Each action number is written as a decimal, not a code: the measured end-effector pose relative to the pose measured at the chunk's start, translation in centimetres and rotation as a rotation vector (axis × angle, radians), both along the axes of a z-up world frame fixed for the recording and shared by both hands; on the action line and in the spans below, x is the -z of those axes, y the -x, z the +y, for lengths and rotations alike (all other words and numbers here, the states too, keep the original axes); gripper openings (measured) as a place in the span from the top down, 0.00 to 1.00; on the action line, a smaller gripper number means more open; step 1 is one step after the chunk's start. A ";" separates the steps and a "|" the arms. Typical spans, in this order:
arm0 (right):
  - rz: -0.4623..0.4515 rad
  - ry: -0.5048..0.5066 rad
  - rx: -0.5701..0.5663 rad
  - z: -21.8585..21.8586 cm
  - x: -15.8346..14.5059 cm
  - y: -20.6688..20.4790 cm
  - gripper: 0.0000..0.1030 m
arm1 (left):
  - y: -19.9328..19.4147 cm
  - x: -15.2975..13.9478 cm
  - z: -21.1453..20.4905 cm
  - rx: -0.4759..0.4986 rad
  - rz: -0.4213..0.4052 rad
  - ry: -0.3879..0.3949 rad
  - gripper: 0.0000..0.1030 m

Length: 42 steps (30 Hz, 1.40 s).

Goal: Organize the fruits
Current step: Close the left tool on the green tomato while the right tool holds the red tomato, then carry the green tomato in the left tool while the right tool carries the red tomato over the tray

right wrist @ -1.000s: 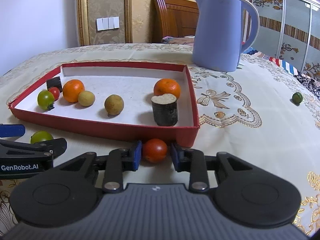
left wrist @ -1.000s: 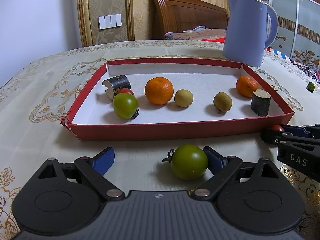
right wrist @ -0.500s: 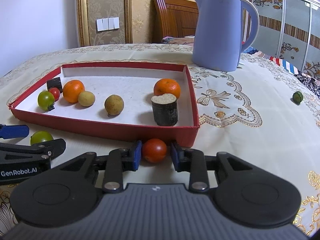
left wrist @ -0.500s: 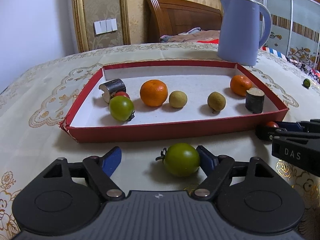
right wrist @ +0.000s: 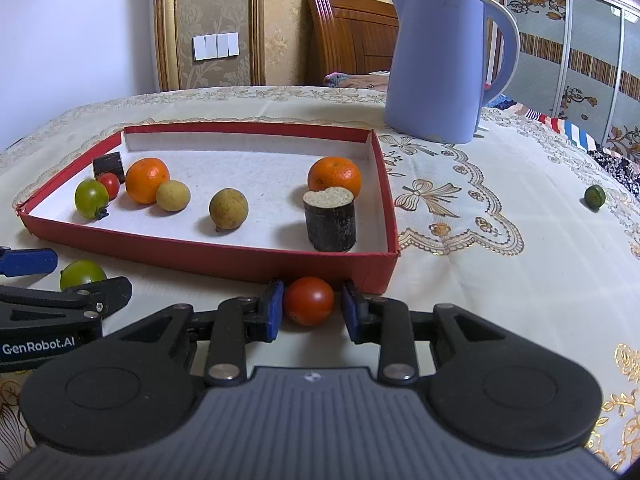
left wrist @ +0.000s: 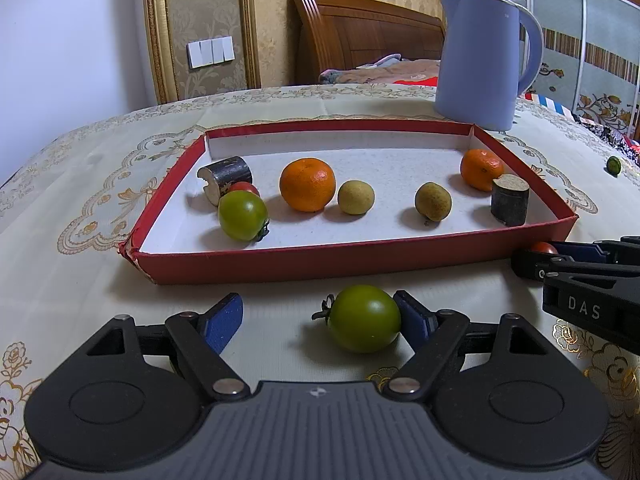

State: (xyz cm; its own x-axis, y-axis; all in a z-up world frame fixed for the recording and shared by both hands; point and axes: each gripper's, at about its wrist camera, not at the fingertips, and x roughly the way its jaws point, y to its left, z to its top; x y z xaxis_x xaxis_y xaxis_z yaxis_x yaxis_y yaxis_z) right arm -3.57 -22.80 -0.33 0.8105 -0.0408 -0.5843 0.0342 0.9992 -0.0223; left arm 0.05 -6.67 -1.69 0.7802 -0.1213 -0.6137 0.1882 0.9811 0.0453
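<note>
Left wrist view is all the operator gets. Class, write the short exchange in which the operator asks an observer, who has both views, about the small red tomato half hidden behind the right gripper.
Operator: What does the right gripper have?
Observer: The right gripper has the small round red tomato between its blue pads, jaws narrow around it.
Operator: Is it lifted?
Observer: No. It appears to rest on the cream embroidered tablecloth, just in front of the red cardboard tray's near wall, by its right corner.
Operator: What lies just beyond it?
Observer: The dark upright cylinder with a pale top stands just inside that wall, directly behind the tomato.
</note>
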 end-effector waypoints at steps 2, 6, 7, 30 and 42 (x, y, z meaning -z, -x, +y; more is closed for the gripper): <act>-0.001 0.008 -0.002 0.1 0.0 0.0 0.73 | 0.0 0.0 0.0 0.000 0.000 0.002 0.20; -0.002 0.011 -0.005 0.2 0.0 0.0 0.75 | 0.0 0.0 0.0 0.001 -0.002 -0.001 0.21; -0.003 0.011 -0.005 0.2 0.0 0.0 0.75 | 0.0 0.0 0.0 0.001 -0.002 -0.002 0.21; -0.027 -0.048 -0.022 -0.5 -0.3 0.7 0.76 | 0.9 -0.3 0.1 0.044 -0.036 0.030 0.66; -0.132 -0.018 -0.080 0.4 -3.8 1.6 0.76 | 0.5 -4.4 1.5 0.080 -0.051 0.077 0.66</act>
State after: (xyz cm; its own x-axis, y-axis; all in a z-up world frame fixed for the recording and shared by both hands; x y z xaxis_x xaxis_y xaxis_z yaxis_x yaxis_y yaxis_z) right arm -5.21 -22.45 3.49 0.8808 0.0368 -0.4721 -0.0443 0.9990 -0.0048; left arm -0.42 -5.12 2.71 0.7961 -0.2298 -0.5598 0.2655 0.9639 -0.0180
